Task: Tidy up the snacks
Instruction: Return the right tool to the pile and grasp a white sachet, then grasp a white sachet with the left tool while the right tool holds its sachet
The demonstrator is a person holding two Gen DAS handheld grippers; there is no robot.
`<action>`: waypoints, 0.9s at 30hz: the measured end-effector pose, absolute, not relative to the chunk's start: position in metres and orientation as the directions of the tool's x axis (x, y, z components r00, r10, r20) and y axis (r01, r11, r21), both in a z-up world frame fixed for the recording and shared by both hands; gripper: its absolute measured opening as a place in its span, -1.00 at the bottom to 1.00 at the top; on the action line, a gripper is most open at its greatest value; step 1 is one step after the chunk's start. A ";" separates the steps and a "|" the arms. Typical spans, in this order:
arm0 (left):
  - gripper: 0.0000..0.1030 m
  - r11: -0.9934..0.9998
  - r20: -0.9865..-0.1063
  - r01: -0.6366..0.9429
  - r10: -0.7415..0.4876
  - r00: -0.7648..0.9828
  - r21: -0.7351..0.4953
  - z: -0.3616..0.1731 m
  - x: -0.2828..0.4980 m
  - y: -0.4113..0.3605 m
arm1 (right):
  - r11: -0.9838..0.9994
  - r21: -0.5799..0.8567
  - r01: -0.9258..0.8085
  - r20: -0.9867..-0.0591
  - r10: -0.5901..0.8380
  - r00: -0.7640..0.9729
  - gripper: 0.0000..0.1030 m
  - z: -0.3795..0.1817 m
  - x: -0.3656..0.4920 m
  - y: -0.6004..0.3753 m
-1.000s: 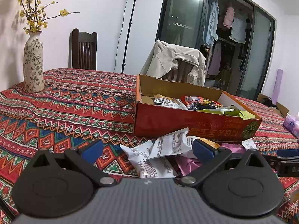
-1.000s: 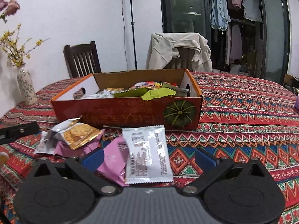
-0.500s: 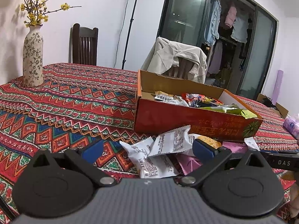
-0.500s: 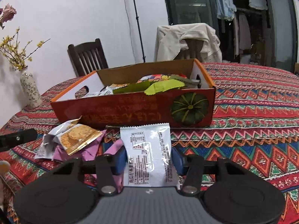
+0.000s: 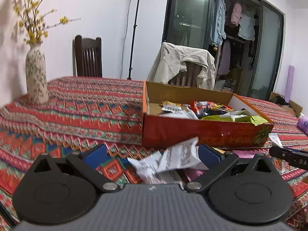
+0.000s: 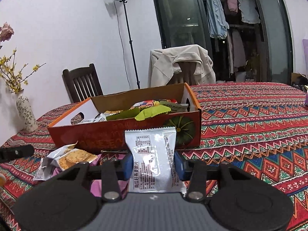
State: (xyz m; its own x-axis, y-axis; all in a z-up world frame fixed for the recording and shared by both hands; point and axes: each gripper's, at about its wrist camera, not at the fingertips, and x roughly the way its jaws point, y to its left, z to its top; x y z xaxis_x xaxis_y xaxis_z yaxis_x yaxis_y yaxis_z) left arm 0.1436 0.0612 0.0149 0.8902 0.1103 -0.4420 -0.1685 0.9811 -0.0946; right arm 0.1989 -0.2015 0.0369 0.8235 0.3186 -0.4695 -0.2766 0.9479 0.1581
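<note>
Silver foil catches the light between the blue pads of the right gripper (image 6: 153, 165): a silvery-white snack packet (image 6: 154, 159) stands there, pinched on both side edges, with the jaws closing narrow on it. Its long axis runs upright, the serrated top edge pointing up toward the box, its printed back facing the camera. The left gripper (image 5: 152, 154) hangs over the loose pile with its jaws spread wide, gripping nothing; a white printed wrapper (image 5: 179, 156) lies between and just beyond its pads, tilted up at its far end, and whether it touches the right pad I cannot tell.

Around them on the red patterned tablecloth (image 6: 250, 134) lie a cracker packet (image 6: 75, 156) and pink wrappers (image 6: 96, 188). Just behind the pile sits the orange cardboard box (image 6: 107, 136), a pumpkin printed on its near wall, already holding green, yellow and red snack packs (image 6: 152, 111).

Farther off, a flowered vase (image 5: 36, 77) with yellow blossom stands near the table's left edge. Beyond the table are a dark wooden chair (image 6: 82, 82), a second chair draped with a beige jacket (image 6: 182, 63), a light stand (image 6: 125, 38) against the white wall, and glass doors with hanging clothes (image 6: 231, 19) behind them.
</note>
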 end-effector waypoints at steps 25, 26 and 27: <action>0.51 0.980 -0.608 -0.095 -0.032 0.793 -0.174 -0.008 0.224 0.052 | 0.952 0.147 -0.270 -0.472 0.308 0.826 -0.18 0.036 0.196 -0.200; 0.51 0.975 -0.610 -0.096 -0.049 0.791 -0.203 -0.010 0.224 0.056 | 0.951 0.147 -0.270 -0.473 0.308 0.825 -0.18 0.036 0.196 -0.200; 0.48 0.968 -0.612 -0.098 -0.067 0.788 -0.233 -0.012 0.225 0.061 | 0.951 0.148 -0.270 -0.474 0.308 0.825 -0.18 0.036 0.197 -0.200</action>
State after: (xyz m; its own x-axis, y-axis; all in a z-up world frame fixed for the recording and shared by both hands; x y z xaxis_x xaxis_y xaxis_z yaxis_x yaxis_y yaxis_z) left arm 0.2246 0.0606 -0.0117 0.7877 -0.0675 -0.6123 -0.0981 0.9676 -0.2328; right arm 0.1968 -0.2000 0.0359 0.8249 0.3081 -0.4738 -0.2704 0.9513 0.1478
